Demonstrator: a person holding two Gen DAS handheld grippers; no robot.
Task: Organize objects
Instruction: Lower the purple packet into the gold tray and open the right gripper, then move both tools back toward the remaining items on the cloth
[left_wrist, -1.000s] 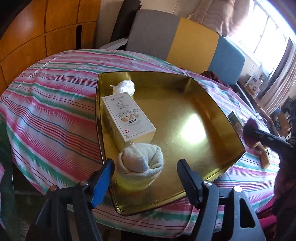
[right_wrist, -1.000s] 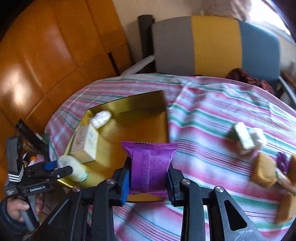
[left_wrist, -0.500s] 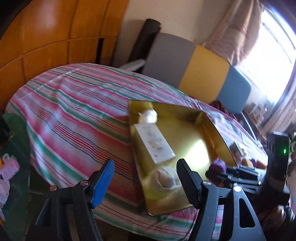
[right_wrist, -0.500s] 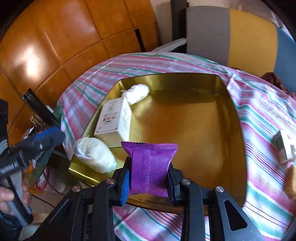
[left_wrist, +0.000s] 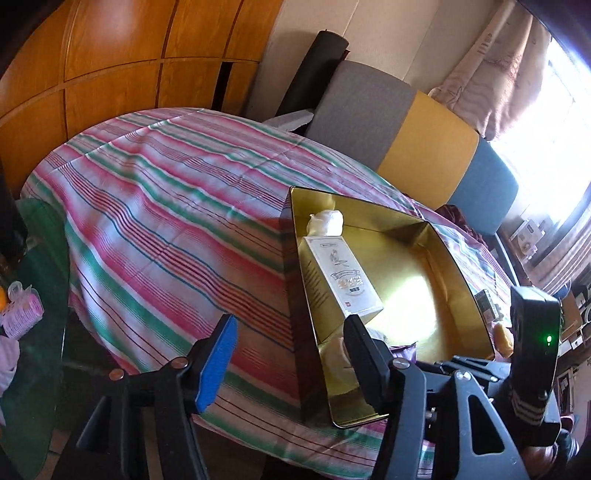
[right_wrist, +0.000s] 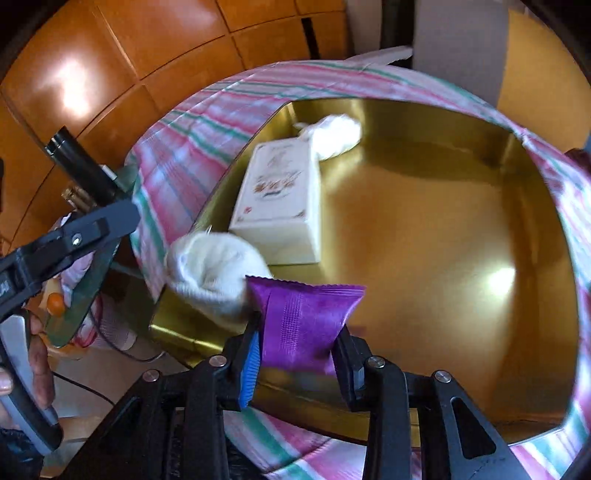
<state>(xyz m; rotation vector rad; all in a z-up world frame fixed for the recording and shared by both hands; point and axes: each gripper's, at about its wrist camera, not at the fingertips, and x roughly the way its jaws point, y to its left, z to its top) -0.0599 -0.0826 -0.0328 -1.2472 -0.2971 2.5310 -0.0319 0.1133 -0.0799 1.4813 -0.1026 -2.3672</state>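
A gold tray (right_wrist: 443, 221) on the striped tablecloth (left_wrist: 166, 192) holds a white box (right_wrist: 280, 199), a rolled white sock (right_wrist: 214, 269) at its near corner and a white bundle (right_wrist: 336, 136) at the far end. My right gripper (right_wrist: 299, 350) hangs over the tray's near edge with a purple packet (right_wrist: 306, 321) tilted between its pads. Its jaws are opening, and the pads still touch the packet. My left gripper (left_wrist: 291, 362) is beside the tray (left_wrist: 424, 266), over the cloth. Its jaws are closing with nothing between them.
A grey, yellow and blue chair back (left_wrist: 406, 125) stands behind the table, with wooden panelling (left_wrist: 110, 55) to the left. Small items (left_wrist: 487, 302) lie on the cloth beyond the tray's right wall. A hand (right_wrist: 37, 362) holds the left gripper's handle above floor clutter.
My right gripper carried the purple packet from over the cloth down to the tray's near corner beside the sock. My left gripper drew back off the tray to its left and narrowed.
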